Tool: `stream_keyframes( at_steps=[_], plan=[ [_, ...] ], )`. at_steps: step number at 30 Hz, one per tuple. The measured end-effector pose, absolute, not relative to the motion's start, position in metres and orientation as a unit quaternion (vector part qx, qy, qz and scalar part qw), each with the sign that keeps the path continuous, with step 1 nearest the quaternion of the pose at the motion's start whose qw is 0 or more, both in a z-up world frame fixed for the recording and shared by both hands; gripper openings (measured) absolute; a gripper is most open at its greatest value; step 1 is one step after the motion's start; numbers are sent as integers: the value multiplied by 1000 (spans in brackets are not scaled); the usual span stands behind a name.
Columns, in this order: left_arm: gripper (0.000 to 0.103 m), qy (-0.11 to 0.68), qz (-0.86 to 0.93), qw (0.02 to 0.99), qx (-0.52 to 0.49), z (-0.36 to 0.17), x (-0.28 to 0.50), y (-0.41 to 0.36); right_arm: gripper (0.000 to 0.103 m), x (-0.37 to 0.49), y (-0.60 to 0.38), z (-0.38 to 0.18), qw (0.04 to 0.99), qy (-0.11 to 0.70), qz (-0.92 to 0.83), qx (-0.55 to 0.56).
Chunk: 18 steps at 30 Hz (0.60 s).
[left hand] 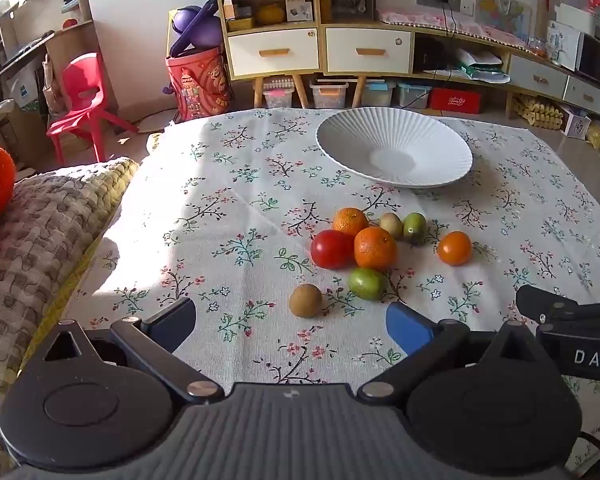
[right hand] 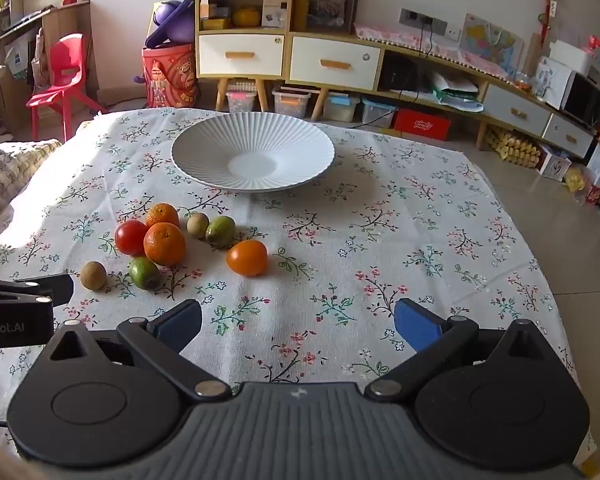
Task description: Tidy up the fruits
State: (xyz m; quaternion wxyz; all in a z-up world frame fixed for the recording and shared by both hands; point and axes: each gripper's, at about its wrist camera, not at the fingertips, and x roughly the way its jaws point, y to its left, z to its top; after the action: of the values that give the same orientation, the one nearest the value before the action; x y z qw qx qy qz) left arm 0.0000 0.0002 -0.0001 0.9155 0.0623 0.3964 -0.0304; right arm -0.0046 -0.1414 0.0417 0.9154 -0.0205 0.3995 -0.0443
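While both tongs are being held spread wide with nothing between their blue pads, the fruits are lying untouched on the surface, which is covered by a floral cloth (right hand: 380, 240). The left tongs (left hand: 290, 322) are being pointed down toward a brown kiwi (left hand: 305, 300), which is lying just beyond the gap. Past it, toward twelve o'clock, a green lime (left hand: 366, 283), a red tomato (left hand: 332, 249) and a large orange (left hand: 375, 248) are clustered closely, with a second orange (left hand: 350, 221), a smaller kiwi (left hand: 391, 225) and another lime (left hand: 414, 227) behind them. A smooth orange fruit (left hand: 454, 247) is sitting apart at two o'clock of the cluster. A ribbed white plate (left hand: 394, 147) is standing empty farther off, at about one o'clock. In the right wrist view, the right tongs (right hand: 298, 324) are being held over bare cloth, with the fruit group lying at about ten o'clock and the plate at twelve o'clock. A woven blanket (left hand: 52, 232) is lying at nine o'clock in the left view.
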Motion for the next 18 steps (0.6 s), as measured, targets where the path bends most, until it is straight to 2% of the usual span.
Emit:
stream_keyframes(
  at_steps=[18],
  plan=[
    [92, 395, -31, 916, 64, 1, 0, 0, 103, -6, -141, 46, 917, 397, -46, -19]
  ],
)
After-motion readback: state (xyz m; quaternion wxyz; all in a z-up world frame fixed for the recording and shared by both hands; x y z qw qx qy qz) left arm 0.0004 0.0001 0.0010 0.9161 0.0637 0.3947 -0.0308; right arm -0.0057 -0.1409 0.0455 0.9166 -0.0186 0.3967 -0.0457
